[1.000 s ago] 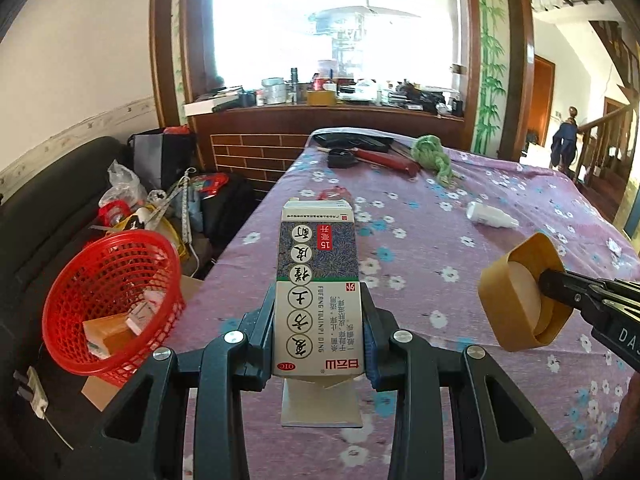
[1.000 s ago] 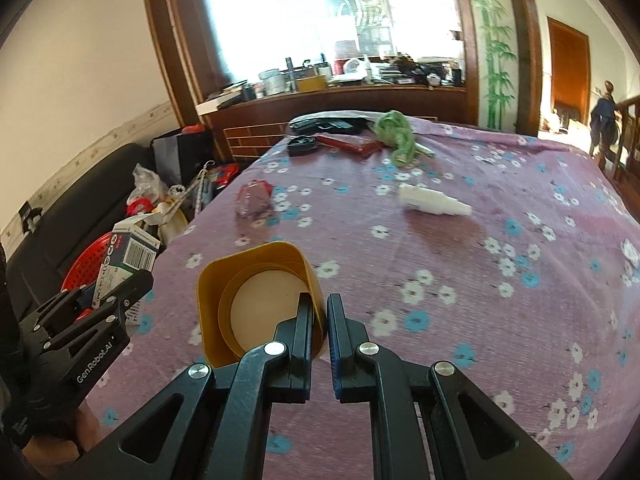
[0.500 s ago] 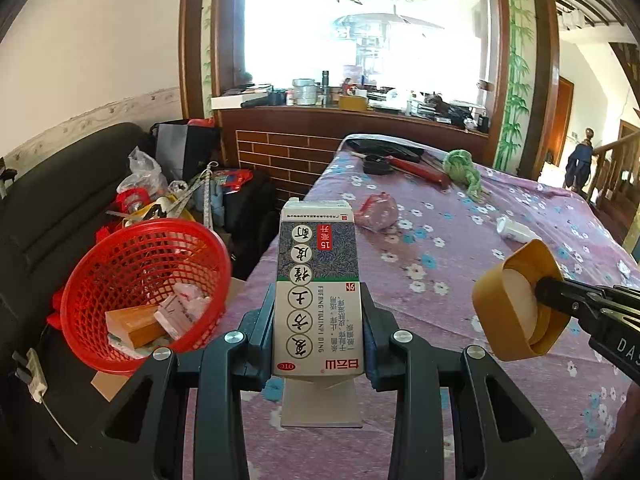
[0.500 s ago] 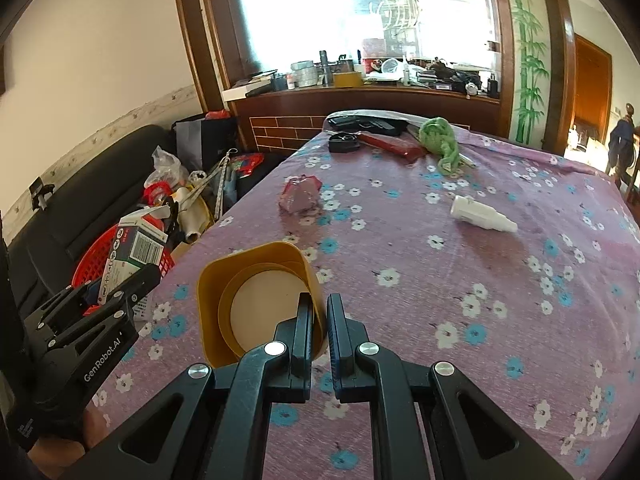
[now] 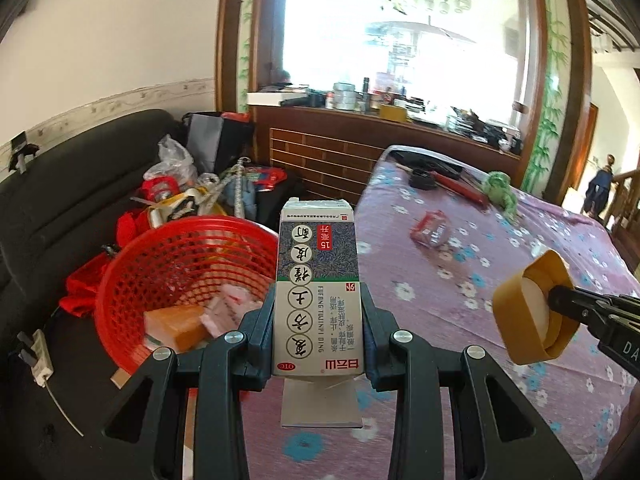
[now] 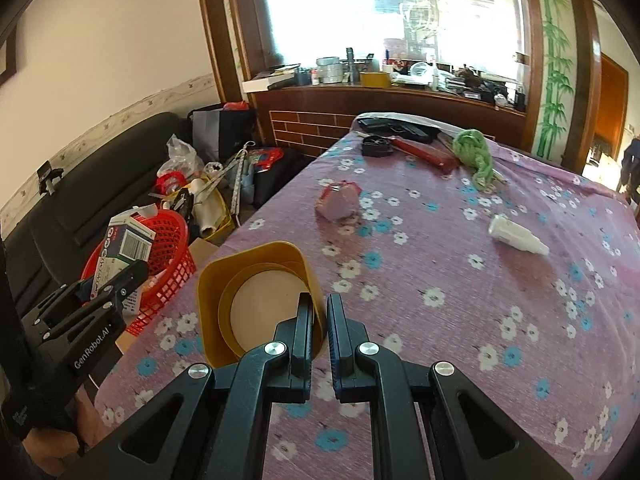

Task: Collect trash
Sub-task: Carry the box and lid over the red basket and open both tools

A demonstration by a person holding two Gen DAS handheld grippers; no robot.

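1. Your left gripper (image 5: 318, 320): clamped on the tall grey-and-white printed cardboard carton (image 5: 318, 292), just right of the red plastic mesh basket (image 5: 176, 276).
2. Your right gripper (image 6: 319, 330): pinched narrow on the rim of the mustard-yellow squarish plastic cup (image 6: 252, 300), over the purple floral tablecloth (image 6: 460, 280).

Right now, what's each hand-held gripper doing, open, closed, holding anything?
Left hand-held gripper: closed on the carton.
Right hand-held gripper: closed on the wall of the yellow cup.
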